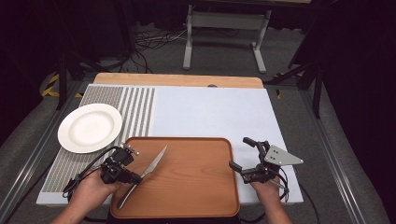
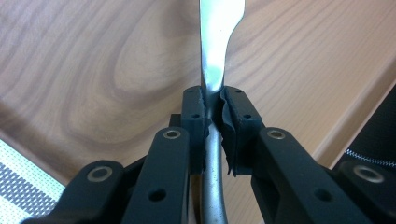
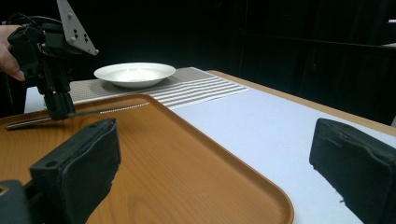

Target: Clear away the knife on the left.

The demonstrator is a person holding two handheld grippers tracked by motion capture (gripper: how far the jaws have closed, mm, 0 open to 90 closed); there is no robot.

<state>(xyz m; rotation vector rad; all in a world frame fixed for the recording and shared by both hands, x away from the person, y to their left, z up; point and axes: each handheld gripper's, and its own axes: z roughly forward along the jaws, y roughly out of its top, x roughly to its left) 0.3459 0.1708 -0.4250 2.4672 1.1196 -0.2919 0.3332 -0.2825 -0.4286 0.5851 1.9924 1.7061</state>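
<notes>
Clamping knife (image 1: pixel 148 171), left gripper (image 1: pixel 133 178)

Bright overhead light on the table (image 1: pixel 210 112), dark surroundings; near jaws perhaps slightly soft.

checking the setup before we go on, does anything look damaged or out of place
One thing: in the left gripper view, a rubber pad on the left tongs looks torn and peeling where it clamps the knife. The tray and plate look fine.

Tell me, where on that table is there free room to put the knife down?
Most of the wooden tray is bare, right of the knife held in the left tongs. The white mat between plate and right tongs is free. The tray's left edge is crowded.
</notes>
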